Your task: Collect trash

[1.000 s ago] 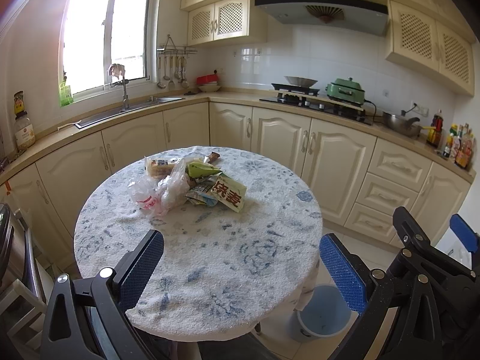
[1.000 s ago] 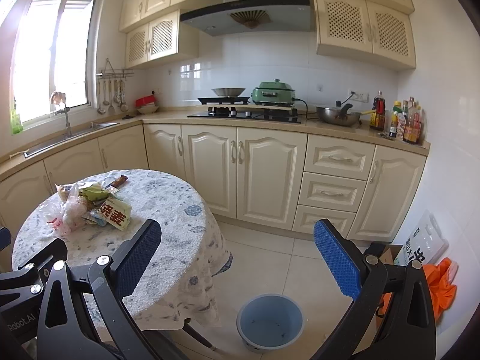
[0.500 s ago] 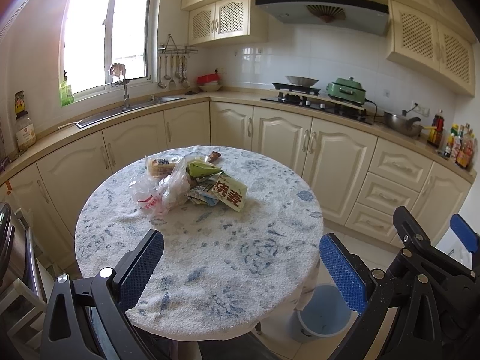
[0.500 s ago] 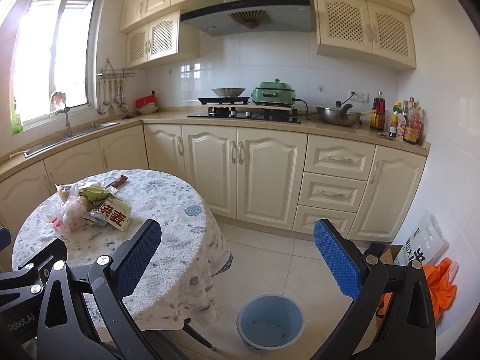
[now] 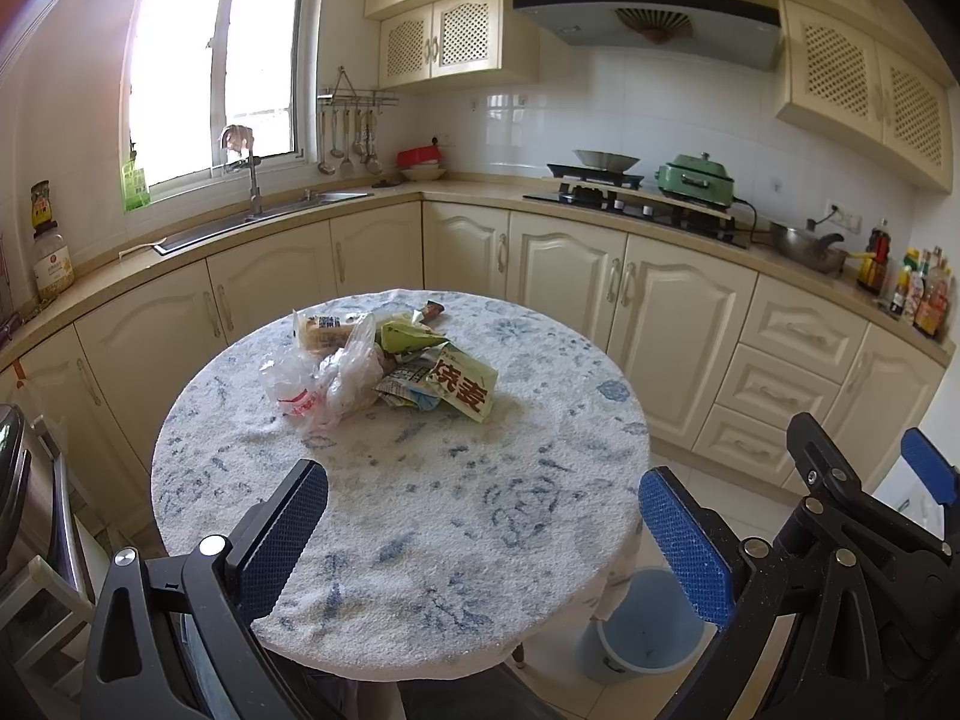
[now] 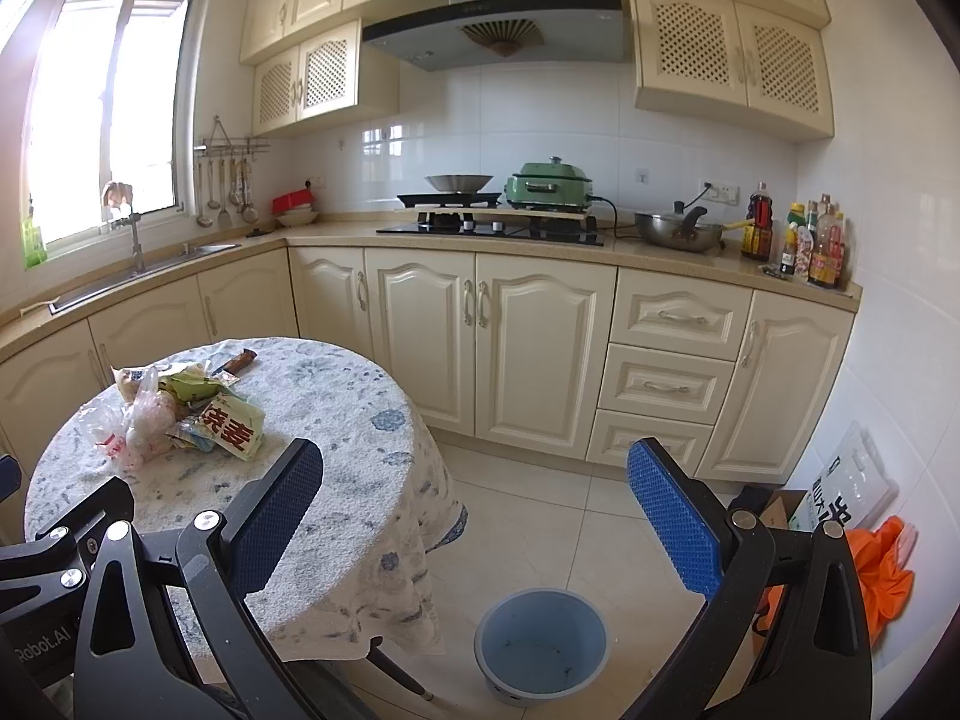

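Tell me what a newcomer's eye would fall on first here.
First, the heap of crumpled plastic wrappers and bags in the middle of the round table with its blue-and-white cloth. Next, the empty round blue bin on the tiled floor to the table's right, and the green electric cooker on the counter.

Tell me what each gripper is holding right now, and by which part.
Nothing is held. The left gripper and right gripper both stand with jaws wide open and empty; the trash pile lies untouched on the table.
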`<state>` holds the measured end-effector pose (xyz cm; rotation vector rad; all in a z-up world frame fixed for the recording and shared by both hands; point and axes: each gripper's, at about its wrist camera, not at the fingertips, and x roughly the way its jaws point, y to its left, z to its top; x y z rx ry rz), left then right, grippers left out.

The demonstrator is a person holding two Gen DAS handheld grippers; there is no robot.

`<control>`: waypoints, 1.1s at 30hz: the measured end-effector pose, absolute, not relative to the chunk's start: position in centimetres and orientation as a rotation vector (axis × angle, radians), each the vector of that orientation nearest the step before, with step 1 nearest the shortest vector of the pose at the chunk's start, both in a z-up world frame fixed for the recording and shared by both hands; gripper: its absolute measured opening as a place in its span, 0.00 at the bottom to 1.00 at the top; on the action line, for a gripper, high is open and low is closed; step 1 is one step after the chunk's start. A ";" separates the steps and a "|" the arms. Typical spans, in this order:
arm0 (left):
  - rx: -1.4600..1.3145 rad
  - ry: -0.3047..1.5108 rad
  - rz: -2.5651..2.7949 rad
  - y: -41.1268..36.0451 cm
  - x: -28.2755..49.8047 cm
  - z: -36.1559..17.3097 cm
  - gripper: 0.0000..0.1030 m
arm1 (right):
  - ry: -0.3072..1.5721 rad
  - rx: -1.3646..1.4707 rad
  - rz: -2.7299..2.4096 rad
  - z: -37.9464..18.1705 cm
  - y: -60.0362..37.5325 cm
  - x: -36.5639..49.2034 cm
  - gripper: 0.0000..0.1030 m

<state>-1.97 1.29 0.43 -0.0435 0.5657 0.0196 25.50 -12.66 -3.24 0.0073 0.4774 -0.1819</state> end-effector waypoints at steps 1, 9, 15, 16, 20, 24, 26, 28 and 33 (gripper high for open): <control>-0.044 0.567 0.019 1.3 -1.9 0.4 0.99 | 0.479 0.006 -0.182 -3.3 -12.6 25.5 1.00; -0.047 0.579 0.024 1.6 -1.4 0.3 0.99 | 0.489 0.004 -0.177 -3.6 -12.3 26.0 1.00; -0.056 0.601 0.034 2.2 -0.3 -0.2 0.99 | 0.510 -0.005 -0.169 -4.0 -11.8 26.9 1.00; -0.059 0.607 0.037 2.3 0.0 -0.3 0.99 | 0.517 -0.008 -0.164 -4.2 -11.6 27.2 1.00; -0.076 0.641 0.050 3.2 1.5 -0.9 0.99 | 0.546 -0.021 -0.149 -4.8 -10.7 28.4 1.00; -0.097 0.675 0.065 4.3 3.1 -1.6 0.99 | 0.582 -0.041 -0.122 -5.6 -9.5 30.1 1.00; -0.111 0.697 0.077 5.0 4.0 -2.0 0.99 | 0.604 -0.056 -0.108 -6.2 -8.7 31.0 1.00; -0.127 0.720 0.089 5.8 4.8 -2.5 0.99 | 0.628 -0.075 -0.091 -7.0 -7.7 32.1 1.00; -0.169 0.775 0.116 8.3 7.2 -4.2 0.99 | 0.695 -0.116 0.001 -8.9 -5.0 35.0 1.00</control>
